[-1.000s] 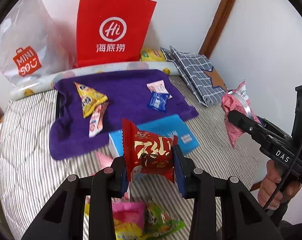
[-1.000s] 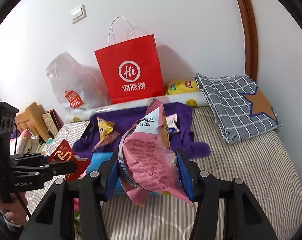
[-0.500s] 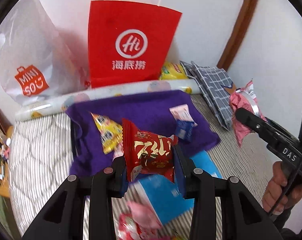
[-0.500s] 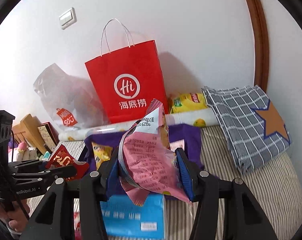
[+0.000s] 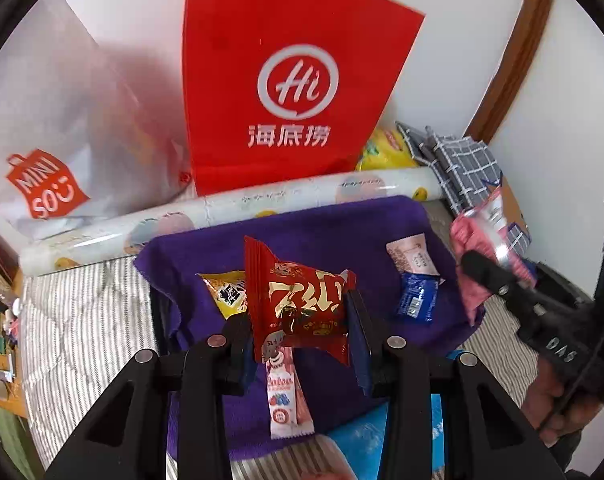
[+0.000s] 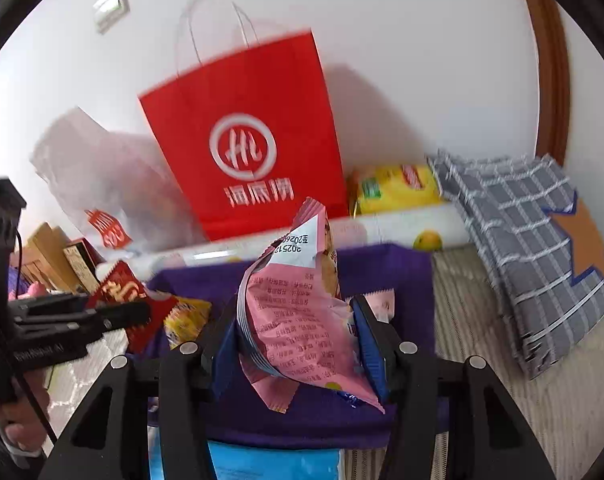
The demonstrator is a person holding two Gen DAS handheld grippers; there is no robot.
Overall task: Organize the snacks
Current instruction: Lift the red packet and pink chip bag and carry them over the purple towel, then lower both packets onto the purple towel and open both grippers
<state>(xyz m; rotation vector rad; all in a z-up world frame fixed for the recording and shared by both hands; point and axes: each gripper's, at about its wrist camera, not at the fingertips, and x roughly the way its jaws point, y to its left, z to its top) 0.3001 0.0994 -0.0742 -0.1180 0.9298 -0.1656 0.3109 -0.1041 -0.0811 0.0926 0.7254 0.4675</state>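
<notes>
L gripper (image 5: pixel 299 320) clamps red snack pack (image 5: pixel 302 304); R gripper (image 6: pixel 297 340) clamps pink pack (image 6: pixel 297 320). Purple towel (image 5: pixel 342 232) at 12 o'clock, L nearer.

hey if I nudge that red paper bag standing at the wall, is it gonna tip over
Probably, fairly easily: the red paper bag stands tall and upright, and looks light. The wall behind and the patterned roll lying at its foot may steady it. What it holds is out of sight.
</notes>
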